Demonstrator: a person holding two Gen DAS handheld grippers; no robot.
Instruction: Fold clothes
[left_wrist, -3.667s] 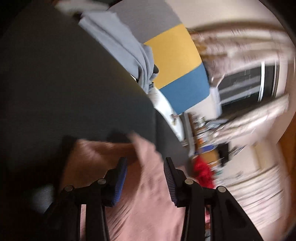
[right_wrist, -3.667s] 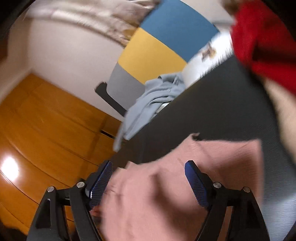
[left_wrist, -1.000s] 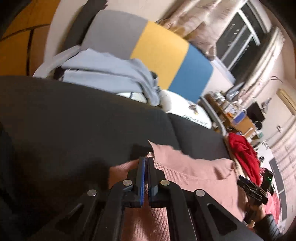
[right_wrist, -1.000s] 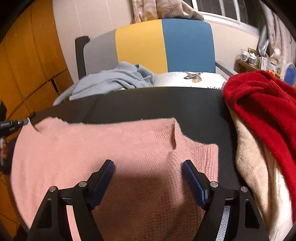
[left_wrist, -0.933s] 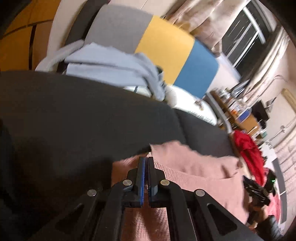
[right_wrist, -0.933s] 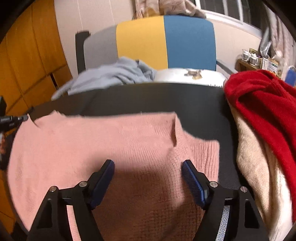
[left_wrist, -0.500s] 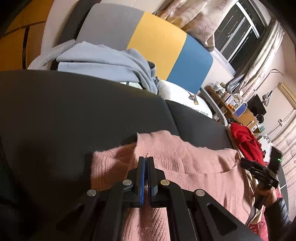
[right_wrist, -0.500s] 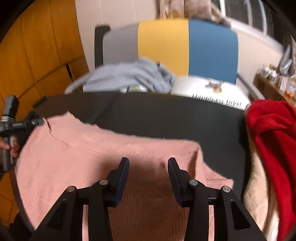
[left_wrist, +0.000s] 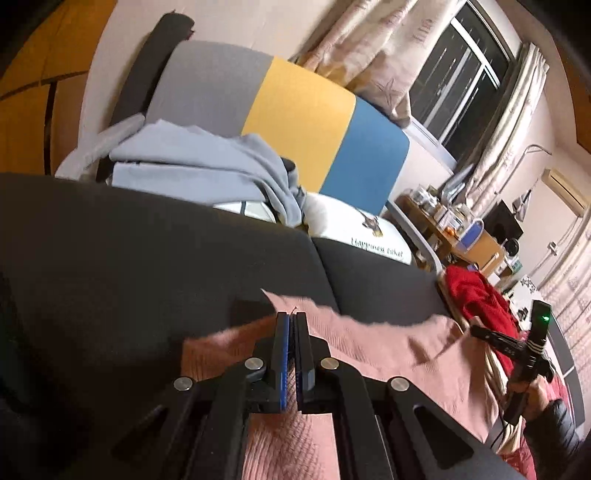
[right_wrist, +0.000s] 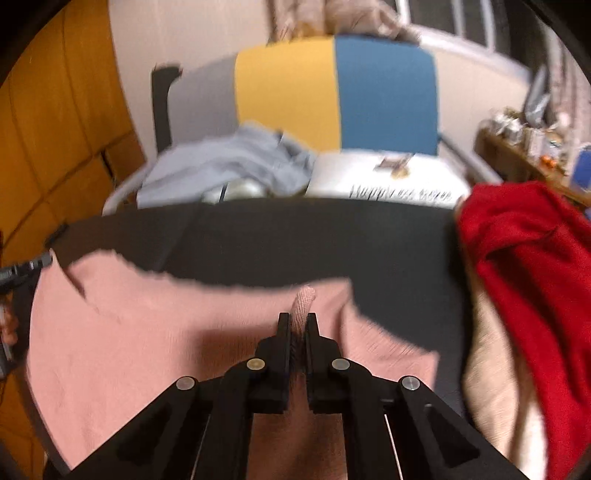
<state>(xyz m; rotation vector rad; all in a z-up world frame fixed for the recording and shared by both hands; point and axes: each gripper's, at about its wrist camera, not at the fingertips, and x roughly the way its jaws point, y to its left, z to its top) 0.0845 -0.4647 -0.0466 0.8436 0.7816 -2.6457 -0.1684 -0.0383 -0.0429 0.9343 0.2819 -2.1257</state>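
Pink sweater (right_wrist: 155, 332) spread across near side of black table (right_wrist: 295, 240), long axis running left to right. Left gripper (left_wrist: 291, 321) jaws clamped on left far edge, right gripper (right_wrist: 298, 325) jaws clamped on pinched ridge toward red garment (right_wrist: 524, 251). Free table surface directly beyond both grips.

pink knit sweater (right_wrist: 155, 332), red garment (right_wrist: 528, 258), grey-yellow-blue chair back (right_wrist: 332, 92)
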